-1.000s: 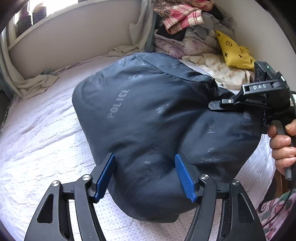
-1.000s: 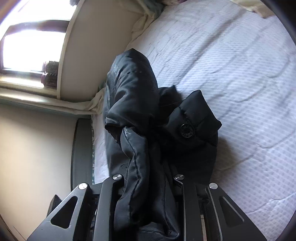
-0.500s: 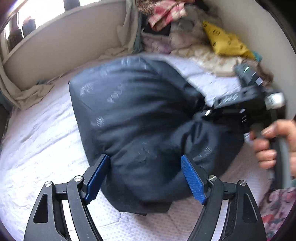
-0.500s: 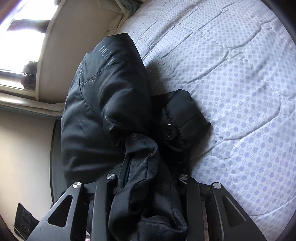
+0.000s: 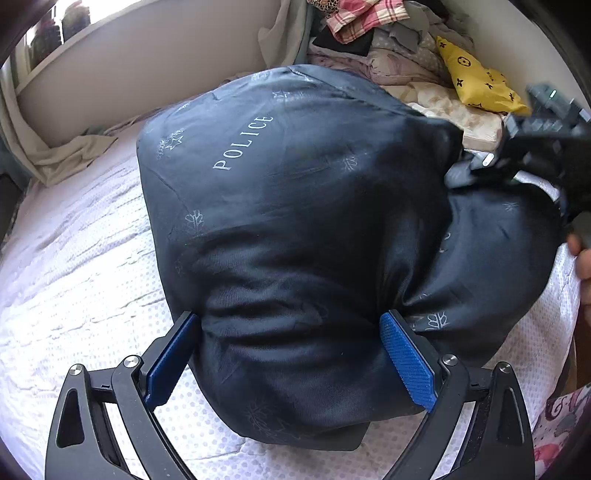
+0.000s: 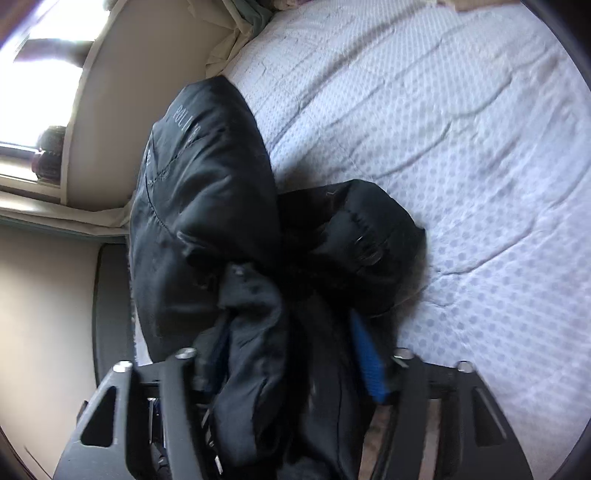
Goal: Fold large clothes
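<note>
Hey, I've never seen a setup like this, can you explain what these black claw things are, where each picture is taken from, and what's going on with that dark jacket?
A person holds two hand-held grippers, each with a camera looking along its jaws. The left gripper straddles a puffy dark navy jacket printed POLICE, its jaws opening wide around a fold. The right gripper appears in the left view at the jacket's far end; its own view shows bunched jacket between jaws that are opening. The jacket lies on a white quilted bedcover. Behind sit a pile of mixed clothes and a yellow patterned cushion.

Both wrist views look down, close, sharing the jacket (image 5: 295,229).
</note>
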`<state>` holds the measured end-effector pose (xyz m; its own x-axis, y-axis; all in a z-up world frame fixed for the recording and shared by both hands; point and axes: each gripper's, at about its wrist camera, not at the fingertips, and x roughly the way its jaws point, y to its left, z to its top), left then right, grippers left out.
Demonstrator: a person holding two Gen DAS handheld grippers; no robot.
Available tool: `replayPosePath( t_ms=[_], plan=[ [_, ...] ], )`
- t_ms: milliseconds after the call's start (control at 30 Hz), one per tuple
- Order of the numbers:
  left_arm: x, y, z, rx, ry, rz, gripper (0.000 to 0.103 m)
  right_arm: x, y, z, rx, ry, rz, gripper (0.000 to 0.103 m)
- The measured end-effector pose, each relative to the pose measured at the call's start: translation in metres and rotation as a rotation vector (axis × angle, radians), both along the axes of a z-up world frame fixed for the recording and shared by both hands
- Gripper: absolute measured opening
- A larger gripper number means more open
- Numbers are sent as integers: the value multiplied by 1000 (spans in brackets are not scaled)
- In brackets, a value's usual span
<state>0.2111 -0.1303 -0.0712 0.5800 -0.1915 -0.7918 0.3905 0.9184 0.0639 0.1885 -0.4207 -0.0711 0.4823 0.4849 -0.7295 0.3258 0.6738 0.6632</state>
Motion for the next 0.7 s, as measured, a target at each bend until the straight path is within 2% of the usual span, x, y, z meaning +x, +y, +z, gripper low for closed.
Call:
replayPosePath(
  t_ms=[167,300,367,433,467,533,700],
  plan=[
    [0,-3,0,7,2,5,98,-7,-2,58,-170,-120,-38,71],
    [1,-4,-1,6,5,5,98,-4,16,107,-408,-290,-28,69],
    [2,-5,-1,5,7,6,98,5,36,125,-477,-360,36,46],
    [1,-4,0,5,6,6,98,17,58,133,-511,-389,106,30],
    [1,-4,0,5,6,5,98,26,69,132,-518,-388,138,24],
    [2,-4,0,3,7,5,98,42,87,123,-512,-360,178,20],
    [3,-1,-1,-9,17,1,98,74,102,59,-522,-187,238,19]
  ],
)
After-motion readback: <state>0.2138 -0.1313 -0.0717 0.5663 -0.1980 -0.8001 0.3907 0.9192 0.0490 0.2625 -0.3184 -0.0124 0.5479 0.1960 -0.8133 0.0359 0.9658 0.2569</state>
